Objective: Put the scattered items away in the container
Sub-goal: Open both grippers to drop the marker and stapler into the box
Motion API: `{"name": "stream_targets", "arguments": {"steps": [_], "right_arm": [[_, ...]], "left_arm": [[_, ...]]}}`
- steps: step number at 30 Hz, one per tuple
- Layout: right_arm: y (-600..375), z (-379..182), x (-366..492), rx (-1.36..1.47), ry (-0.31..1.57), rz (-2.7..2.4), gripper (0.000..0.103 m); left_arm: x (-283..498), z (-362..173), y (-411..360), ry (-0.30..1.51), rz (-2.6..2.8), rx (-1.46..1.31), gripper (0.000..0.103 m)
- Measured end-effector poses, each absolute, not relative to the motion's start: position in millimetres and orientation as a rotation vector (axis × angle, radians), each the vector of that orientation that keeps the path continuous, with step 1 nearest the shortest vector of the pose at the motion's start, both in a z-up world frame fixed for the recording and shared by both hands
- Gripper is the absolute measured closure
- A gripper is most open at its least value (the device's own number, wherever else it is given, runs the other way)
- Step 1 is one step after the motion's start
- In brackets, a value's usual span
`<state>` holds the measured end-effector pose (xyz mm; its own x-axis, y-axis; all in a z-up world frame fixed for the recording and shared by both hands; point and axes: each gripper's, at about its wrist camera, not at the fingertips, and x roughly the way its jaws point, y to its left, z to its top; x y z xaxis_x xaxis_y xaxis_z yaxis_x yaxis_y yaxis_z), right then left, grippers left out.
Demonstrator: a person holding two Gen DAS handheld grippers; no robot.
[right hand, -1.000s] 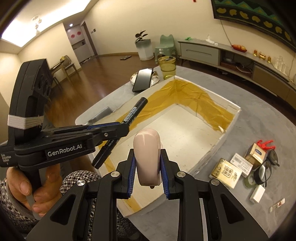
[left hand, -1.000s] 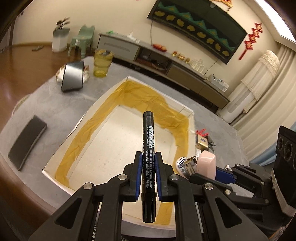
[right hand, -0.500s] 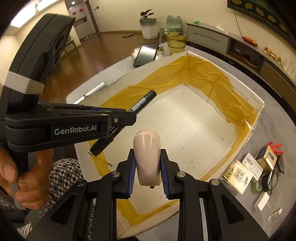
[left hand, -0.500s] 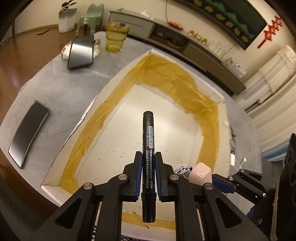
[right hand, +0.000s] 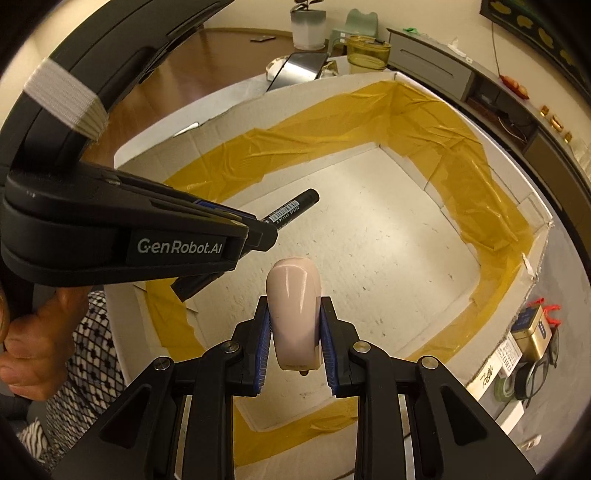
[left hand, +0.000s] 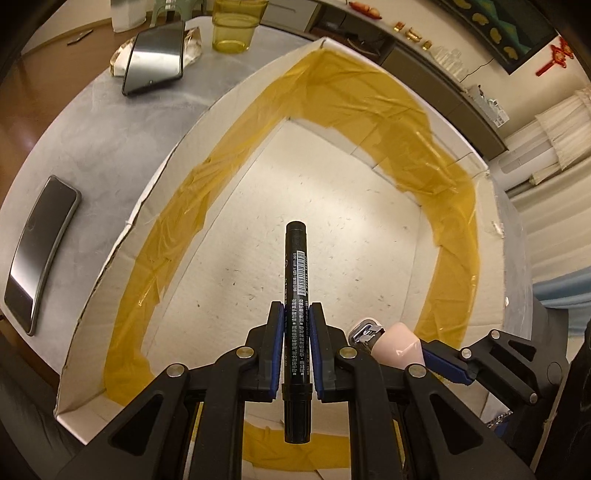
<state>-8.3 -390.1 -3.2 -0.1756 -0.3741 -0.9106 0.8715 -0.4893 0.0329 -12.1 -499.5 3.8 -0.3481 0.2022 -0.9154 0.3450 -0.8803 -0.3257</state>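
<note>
A white cardboard box, its inner walls lined with yellow tape, fills both views below me. My left gripper is shut on a black marker with a barcode label, held over the box floor near the front wall. Seen from the right wrist view, that marker sticks out of the left gripper's fingers. My right gripper is shut on a pale pink rounded case, also above the box interior; that case shows beside the left gripper, with a shiny metal clip at its tip.
On the grey table lie a dark phone, a tablet and a yellow cup left of the box. Right of the box sit small gold boxes, a red clip, glasses and tape. A hand holds the left tool.
Both grippers have moved forward and down over the box, so its floor now fills the views. The marker and pink case stay clamped.
</note>
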Motion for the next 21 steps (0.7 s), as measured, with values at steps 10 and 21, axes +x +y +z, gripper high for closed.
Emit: {"name": "stream_targets", "arguments": {"steps": [10,21], "right_arm": [[-395.2,-8.3,-11.6,1.205,0.655,-1.774,0.074],[-379.0,5.7,-7.1,1.16,0.566,-1.818,0.074]], "left_arm": [[-19.1,-4.5,-499.5,0.741,-2.383,1.787,0.087],[-12.8,11.3,-493.5,0.675,-2.446,1.705,0.078]]}}
